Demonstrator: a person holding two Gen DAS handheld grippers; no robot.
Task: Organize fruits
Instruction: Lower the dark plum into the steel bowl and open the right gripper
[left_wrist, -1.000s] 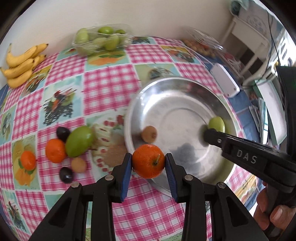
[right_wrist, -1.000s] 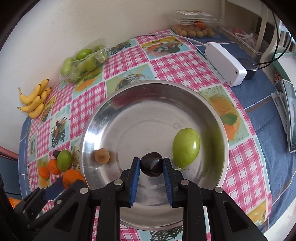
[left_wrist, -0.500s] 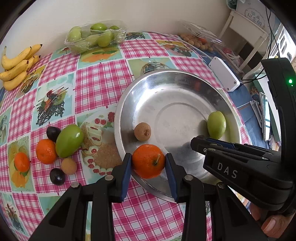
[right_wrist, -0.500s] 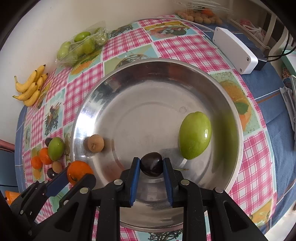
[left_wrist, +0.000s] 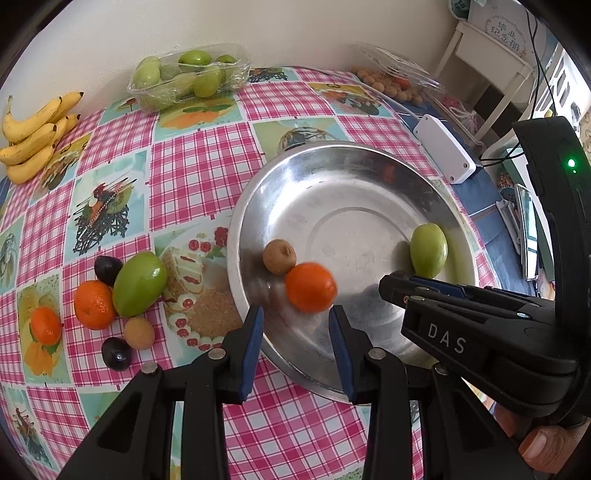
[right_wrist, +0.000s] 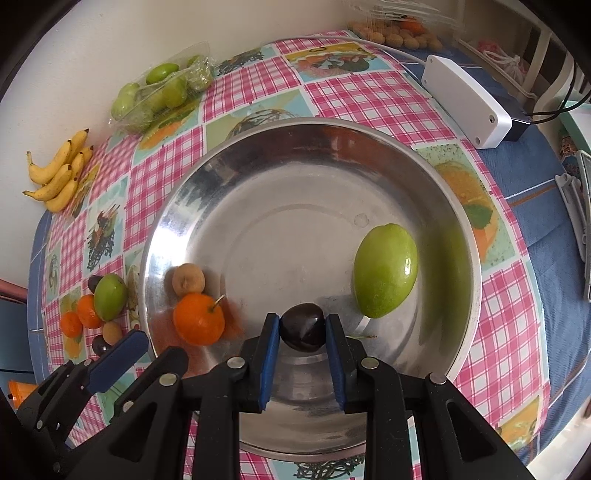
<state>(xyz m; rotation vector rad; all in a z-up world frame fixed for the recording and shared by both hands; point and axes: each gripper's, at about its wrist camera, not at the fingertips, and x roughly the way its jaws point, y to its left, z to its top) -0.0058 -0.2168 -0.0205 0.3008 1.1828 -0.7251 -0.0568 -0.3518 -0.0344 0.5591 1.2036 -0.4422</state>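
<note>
A steel bowl sits on the checked tablecloth. In it lie a brown kiwi-like fruit, a green mango and an orange, blurred and free of the fingers. My left gripper is open just behind the orange at the bowl's near rim. My right gripper is shut on a dark plum over the bowl's near side. The right gripper also shows in the left wrist view.
Left of the bowl lie an orange, a green mango, two dark plums and a small brown fruit. Bananas, a tray of green fruit, a white box and a clear nut box line the far side.
My left gripper opened and let the orange go; it dropped into the bowl beside the brown fruit. My right gripper lowered slightly toward the bowl, still holding the plum.
</note>
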